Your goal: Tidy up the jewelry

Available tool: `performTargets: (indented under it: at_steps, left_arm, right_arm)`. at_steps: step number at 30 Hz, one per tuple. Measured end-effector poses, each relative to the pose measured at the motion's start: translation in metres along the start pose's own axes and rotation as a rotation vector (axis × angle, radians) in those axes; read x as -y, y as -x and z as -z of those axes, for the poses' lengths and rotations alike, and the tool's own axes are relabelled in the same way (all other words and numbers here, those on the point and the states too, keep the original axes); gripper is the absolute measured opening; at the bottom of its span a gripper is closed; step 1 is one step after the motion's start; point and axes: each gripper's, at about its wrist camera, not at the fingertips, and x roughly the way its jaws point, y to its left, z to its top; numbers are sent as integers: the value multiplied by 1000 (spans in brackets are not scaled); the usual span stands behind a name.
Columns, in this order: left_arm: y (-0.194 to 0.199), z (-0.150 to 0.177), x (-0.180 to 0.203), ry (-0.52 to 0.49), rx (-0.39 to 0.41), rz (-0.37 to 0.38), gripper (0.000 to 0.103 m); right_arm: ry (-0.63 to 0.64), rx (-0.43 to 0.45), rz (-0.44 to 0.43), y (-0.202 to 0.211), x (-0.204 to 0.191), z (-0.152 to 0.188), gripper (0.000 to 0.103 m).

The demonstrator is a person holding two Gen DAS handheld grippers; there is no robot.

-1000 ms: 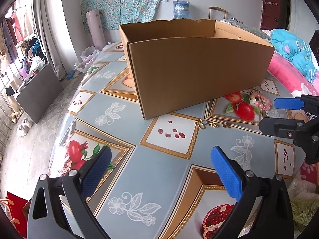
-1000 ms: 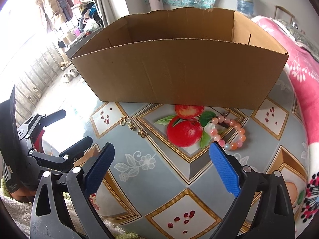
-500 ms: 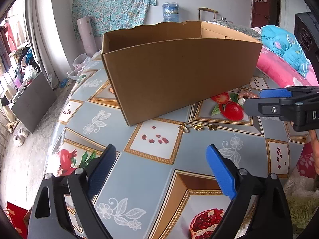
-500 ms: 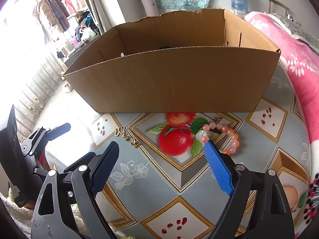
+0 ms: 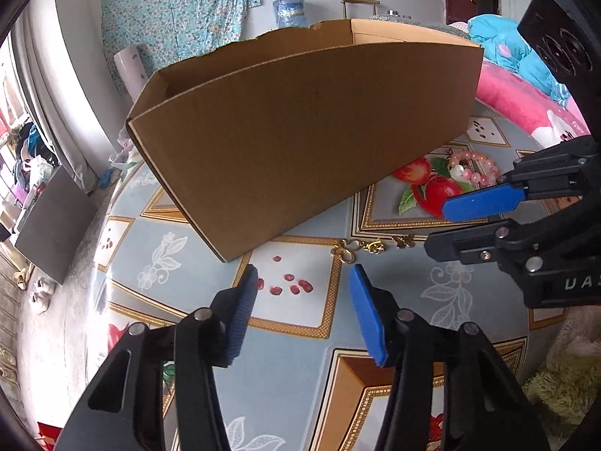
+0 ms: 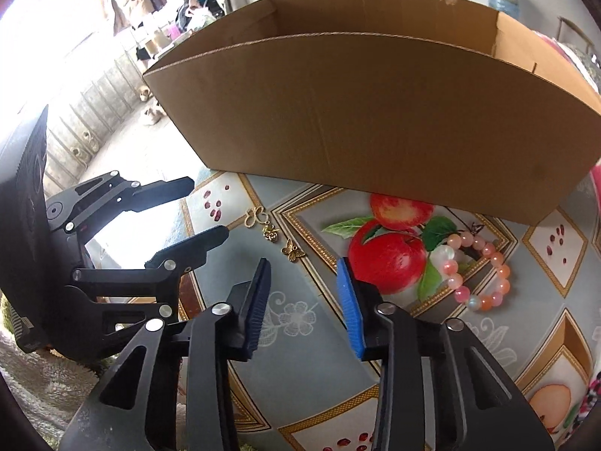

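Three small gold charms (image 5: 370,247) (image 6: 273,233) lie in a row on the patterned tablecloth in front of a brown cardboard box (image 5: 308,127) (image 6: 375,112). A pink bead bracelet (image 5: 474,167) (image 6: 477,267) rests beside the printed apples. My left gripper (image 5: 303,278) hovers just short of the charms, its jaws closing with nothing between them. My right gripper (image 6: 303,267) hangs above the cloth near the butterfly charm, jaws also closing on nothing. Each gripper shows in the other's view: the right gripper (image 5: 462,225) on the right of the left wrist view, the left gripper (image 6: 203,210) on the left of the right wrist view.
The box fills the back of the table (image 5: 300,368). A pink quilt (image 5: 526,101) and blue bedding lie to the right. A grey cabinet (image 5: 56,221) and shoes stand on the floor at left. A shaggy rug (image 5: 563,387) lies below the table edge.
Both grippers' jaws have narrowed from wide apart to partly closed. Both have moved closer to the charms and the box, and the views have rolled slightly.
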Motion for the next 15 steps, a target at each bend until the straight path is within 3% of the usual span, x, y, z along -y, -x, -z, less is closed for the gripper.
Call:
performTargets:
  at_steps: [10,15]
  left_arm:
    - [-7,0,-4,40,-12,74,29]
    - [-9,1,-7,47,-14,88,25]
  right_arm:
    - [164,-53,31,-19,-21,-14,16]
    - [189,-49,42,-24,-25,-17,14]
